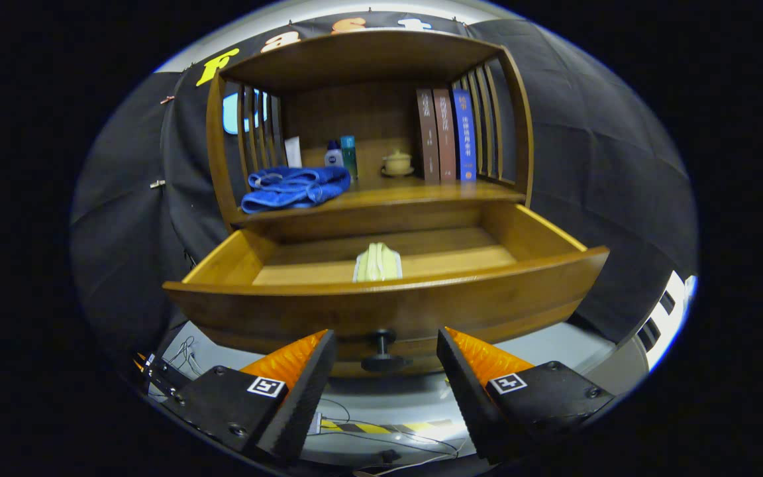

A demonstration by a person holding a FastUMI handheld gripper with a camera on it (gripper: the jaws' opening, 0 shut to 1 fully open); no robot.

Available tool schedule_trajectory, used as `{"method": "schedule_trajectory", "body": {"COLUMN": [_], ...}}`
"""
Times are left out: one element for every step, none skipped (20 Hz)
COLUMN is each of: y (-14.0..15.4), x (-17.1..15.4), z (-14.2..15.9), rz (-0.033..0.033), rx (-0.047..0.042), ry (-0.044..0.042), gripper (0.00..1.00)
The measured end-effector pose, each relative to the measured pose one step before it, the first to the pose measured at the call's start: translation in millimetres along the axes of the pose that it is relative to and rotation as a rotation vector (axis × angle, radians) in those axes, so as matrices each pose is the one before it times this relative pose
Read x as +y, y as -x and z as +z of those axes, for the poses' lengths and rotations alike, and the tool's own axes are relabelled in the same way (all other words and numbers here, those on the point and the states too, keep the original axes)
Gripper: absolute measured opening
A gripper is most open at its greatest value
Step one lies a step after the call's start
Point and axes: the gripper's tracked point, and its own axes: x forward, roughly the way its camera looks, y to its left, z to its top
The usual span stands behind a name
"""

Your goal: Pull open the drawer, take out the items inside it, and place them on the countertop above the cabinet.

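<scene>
— In the gripper view, where's our target?
— The folded cloth (377, 263) lies in the open drawer (388, 308), beyond and above our gripper (387, 351), long axis pointing away.
— And our fingers?
— Spread, flanking the knob (383, 351), gripping nothing.

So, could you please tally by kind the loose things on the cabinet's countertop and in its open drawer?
Books: 3
Bottles: 2
Blue towel: 1
Lidded cup: 1
White card: 1
Pale folded cloth in the drawer: 1
Total: 9
The gripper is open around the drawer knob.
</scene>
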Motion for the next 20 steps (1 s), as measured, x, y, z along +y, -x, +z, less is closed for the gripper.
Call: {"method": "schedule_trajectory", "body": {"y": [2.61,-0.62,-4.05,-7.67,-10.26,-11.19,-13.17,-12.87,-14.05,-12.55,-12.58,-14.67,-14.57,-13.55,-12.97,-10.81,-12.38,-10.05,-8.51,-6.81], "x": [2.99,4.21,2.07,-1.66,1.07,1.87,3.12,1.08,2.43,0.74,-2.19,1.63,1.68,0.37,-0.74,-0.51,-2.58,-1.53,0.14,-0.04], "z": [14.13,14.73,15.04,13.63,12.28,13.6,11.13,7.09,6.34,3.01,1.05,-1.84,-3.37,-4.8,-5.17,-5.73,-6.42,-4.57,-2.39,-3.6], "rz": [0.00918,0.01436,0.00481,-0.00872,0.00099,0.00461,0.00578,0.0037,0.00467,-0.00231,-0.01092,0.00011,-0.00031,0.00204,-0.00605,-0.0035,-0.01449,-0.01105,-0.00814,-0.00369], "rx": [-0.0235,-0.01712,-0.01093,-0.00058,0.00439,0.00123,0.01515,0.02001,0.02475,0.02838,0.03079,0.03664,0.03801,0.04674,0.04638,0.04616,0.04743,0.03492,0.033,0.03366], "ry": [-0.00102,-0.00658,-0.00402,0.00259,-0.00009,-0.00537,-0.00159,-0.00038,0.00076,0.00905,0.01225,0.00926,0.00441,0.00466,0.00133,0.00136,0.00649,0.00313,0.00572,0.00619], "gripper": [0.96,0.96,0.96,0.96,0.97,0.97,0.99,1.0,1.0,0.99,0.99,1.0,1.0,1.0,1.0,1.0,1.0,1.0,1.0,1.0]}}
